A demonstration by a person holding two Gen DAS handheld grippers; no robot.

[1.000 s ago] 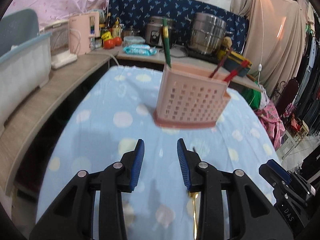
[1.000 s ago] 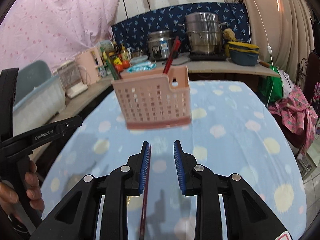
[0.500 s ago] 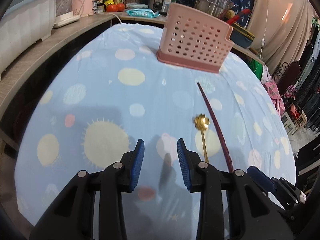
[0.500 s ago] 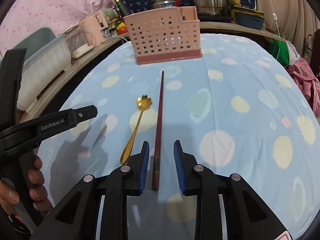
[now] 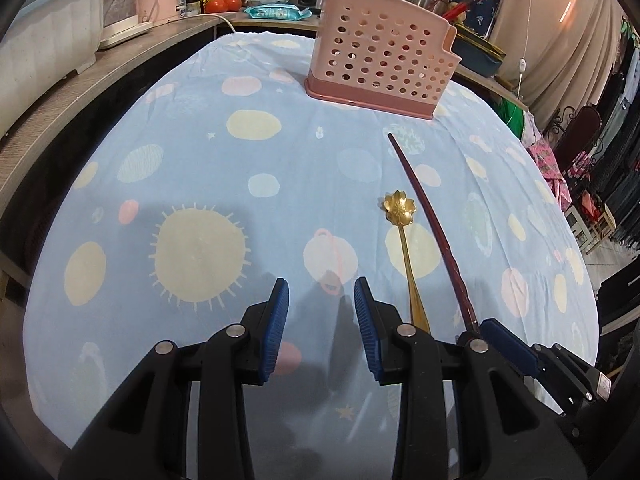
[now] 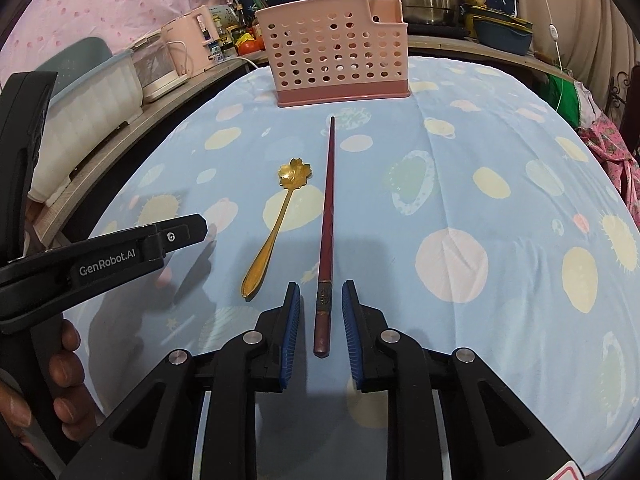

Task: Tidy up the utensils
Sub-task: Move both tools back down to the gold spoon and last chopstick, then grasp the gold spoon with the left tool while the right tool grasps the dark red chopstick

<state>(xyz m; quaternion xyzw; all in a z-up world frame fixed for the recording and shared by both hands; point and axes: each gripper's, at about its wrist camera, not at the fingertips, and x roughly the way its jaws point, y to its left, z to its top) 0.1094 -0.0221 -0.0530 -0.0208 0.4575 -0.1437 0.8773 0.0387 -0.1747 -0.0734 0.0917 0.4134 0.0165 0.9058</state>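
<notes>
two utensils lie on the spotted blue tablecloth [image 6: 500, 152] in front of the pink perforated caddy [image 6: 338, 46], both grippers parted and holding nothing.

the dark red chopstick [image 6: 328, 216] lies with its tip pointing at the caddy, and its thick end sits between the spread blue pads of the right gripper [image 6: 320, 320], not touching either one. the gold flower-bowled spoon [image 6: 276, 228] lies just to the left of the chopstick, bowl toward the caddy. the left gripper [image 5: 321, 320] hovers over bare cloth farther left of the spoon, well short of the caddy, jaws apart.
</notes>
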